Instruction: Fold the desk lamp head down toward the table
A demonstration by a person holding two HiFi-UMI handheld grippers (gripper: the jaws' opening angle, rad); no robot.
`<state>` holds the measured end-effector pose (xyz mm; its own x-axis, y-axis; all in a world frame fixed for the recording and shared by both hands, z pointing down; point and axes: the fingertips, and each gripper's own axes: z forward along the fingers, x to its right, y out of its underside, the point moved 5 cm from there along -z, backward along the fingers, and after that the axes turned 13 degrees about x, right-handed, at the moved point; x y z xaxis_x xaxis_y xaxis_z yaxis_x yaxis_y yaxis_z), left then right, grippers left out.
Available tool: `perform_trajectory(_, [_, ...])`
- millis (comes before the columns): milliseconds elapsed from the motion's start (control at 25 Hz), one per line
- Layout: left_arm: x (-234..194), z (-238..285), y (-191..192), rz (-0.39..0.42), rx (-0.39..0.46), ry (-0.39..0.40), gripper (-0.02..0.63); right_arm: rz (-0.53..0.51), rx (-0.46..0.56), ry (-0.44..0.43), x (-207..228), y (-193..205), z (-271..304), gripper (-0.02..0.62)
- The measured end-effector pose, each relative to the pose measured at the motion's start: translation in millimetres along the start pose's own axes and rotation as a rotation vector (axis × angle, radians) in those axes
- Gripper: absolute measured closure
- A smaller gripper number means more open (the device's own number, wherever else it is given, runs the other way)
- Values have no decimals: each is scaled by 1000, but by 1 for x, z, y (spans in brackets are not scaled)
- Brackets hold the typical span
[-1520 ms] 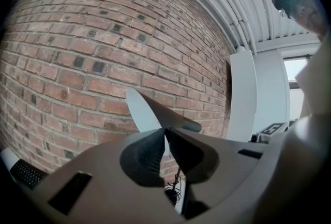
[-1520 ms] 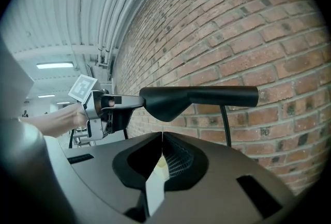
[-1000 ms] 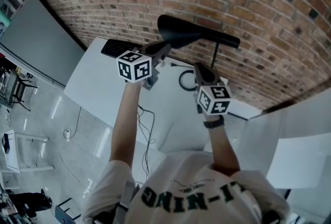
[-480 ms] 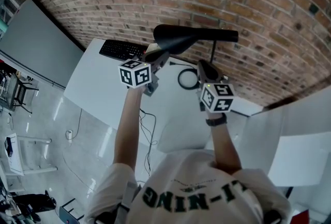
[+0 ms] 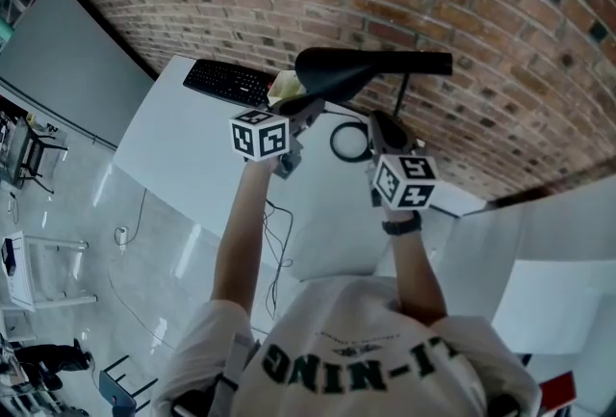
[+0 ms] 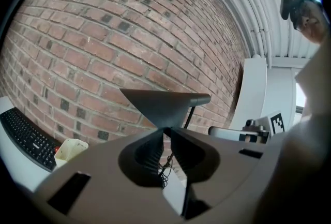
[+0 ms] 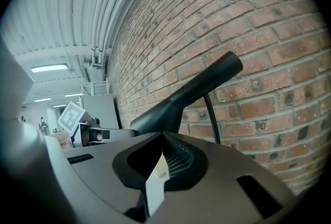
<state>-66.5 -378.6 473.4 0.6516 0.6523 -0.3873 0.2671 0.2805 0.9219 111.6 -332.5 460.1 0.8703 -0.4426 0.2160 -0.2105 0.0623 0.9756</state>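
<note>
The black desk lamp head [image 5: 337, 70] stands on a thin stem [image 5: 399, 103] over a ring base [image 5: 348, 143] on the white table [image 5: 192, 145]. Its bar lies about level along the brick wall. My left gripper [image 5: 310, 104] reaches up to the shade's near edge. In the left gripper view the jaws [image 6: 166, 131] pinch the lower tip of the lamp head [image 6: 155, 101]. My right gripper [image 5: 382, 123] hangs just below the bar, next to the stem, shut with nothing in it. In the right gripper view the lamp head [image 7: 170, 109] runs past behind the jaws [image 7: 164, 136].
A black keyboard [image 5: 226, 81] lies at the table's far left by the wall. A pale cup [image 6: 70, 149] stands between it and the lamp. A black cable runs down from the table's near edge. White partitions stand to the right.
The lamp head has swung from a slant to about level. My left gripper has come down with it. The right gripper has hardly moved.
</note>
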Motion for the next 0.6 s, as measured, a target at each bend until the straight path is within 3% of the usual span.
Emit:
perform_trajectory(360, [2, 8, 35, -128, 4, 14, 567, -3, -28, 6, 1, 9, -3, 589])
perform_trajectory(600, [8, 15, 55, -169, -12, 36, 568, 0, -36, 21, 5, 12, -8, 589])
